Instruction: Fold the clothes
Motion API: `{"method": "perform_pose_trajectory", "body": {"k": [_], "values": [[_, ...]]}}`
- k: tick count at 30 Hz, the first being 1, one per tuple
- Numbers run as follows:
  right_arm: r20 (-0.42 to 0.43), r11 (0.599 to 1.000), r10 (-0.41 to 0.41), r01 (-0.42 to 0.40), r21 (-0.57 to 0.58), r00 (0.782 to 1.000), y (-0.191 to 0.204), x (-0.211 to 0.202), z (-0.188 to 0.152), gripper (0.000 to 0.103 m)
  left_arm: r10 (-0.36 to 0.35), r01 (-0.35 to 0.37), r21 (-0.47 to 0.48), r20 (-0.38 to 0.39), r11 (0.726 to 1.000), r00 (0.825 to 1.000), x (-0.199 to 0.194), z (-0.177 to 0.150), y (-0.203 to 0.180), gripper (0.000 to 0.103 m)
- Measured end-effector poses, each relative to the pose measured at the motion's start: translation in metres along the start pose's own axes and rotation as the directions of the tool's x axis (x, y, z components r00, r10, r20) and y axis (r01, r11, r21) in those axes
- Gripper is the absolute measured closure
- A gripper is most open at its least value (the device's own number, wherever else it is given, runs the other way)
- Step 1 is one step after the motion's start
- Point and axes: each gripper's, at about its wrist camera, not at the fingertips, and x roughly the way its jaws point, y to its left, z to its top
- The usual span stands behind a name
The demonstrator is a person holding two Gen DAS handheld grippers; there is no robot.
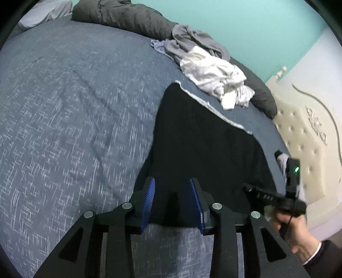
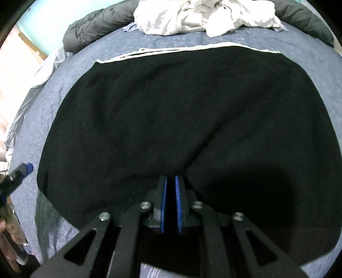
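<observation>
Black garment [image 2: 171, 111] fills the centre of the right view, spread on the bed [image 1: 64, 107]. Right hand-held gripper [image 2: 170, 181] pinches its near edge, bunching cloth; left hand-held gripper [image 1: 172, 188] stands apart at the hem. A fold looks under way: next, carry the edge across evenly.

A bed [image 1: 64, 102] with a blue-grey cover carries a spread black garment [image 2: 171, 111], crumpled white clothes [image 1: 215, 77], grey clothes [image 1: 192, 40] and a dark duvet [image 1: 124, 17].
</observation>
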Motion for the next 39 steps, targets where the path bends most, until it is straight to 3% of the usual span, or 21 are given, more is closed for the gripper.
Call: {"method": "perform_pose_trajectory", "body": {"k": [9, 15, 24, 30, 35, 39], "values": [[0.030, 1.000, -0.018, 0.018, 0.006, 0.999, 0.024, -0.010, 0.005, 0.096, -0.027, 0.027, -0.007, -0.017, 1.000, 0.999, 0.003, -0.013, 0.002, 0.064], [0.077, 0.998, -0.054, 0.053, 0.019, 0.996, 0.033, -0.020, -0.025, 0.095, -0.021, 0.021, -0.017, -0.010, 1.000, 1.000, -0.003, -0.014, 0.007, 0.055], [0.099, 0.992, -0.098, 0.105, -0.063, 0.990, 0.051, -0.011, -0.061, 0.096, -0.027, 0.026, -0.025, -0.013, 0.999, 1.000, -0.005, -0.018, 0.006, 0.047], [0.168, 0.999, -0.038, 0.038, 0.004, 0.985, 0.040, -0.038, -0.065, 0.096, -0.033, 0.032, -0.040, -0.035, 0.999, 0.999, -0.004, -0.023, 0.005, 0.045], [0.249, 0.997, 0.008, -0.029, 0.078, 0.968, 0.022, -0.065, -0.071, 0.096, -0.054, 0.048, -0.091, -0.058, 0.995, 0.997, 0.001, -0.028, 0.010, 0.041], [0.286, 0.990, -0.011, -0.030, 0.139, 0.958, -0.004, -0.082, -0.091, 0.096, -0.087, 0.075, -0.143, -0.078, 0.987, 0.993, 0.004, -0.033, 0.014, 0.041]]}}
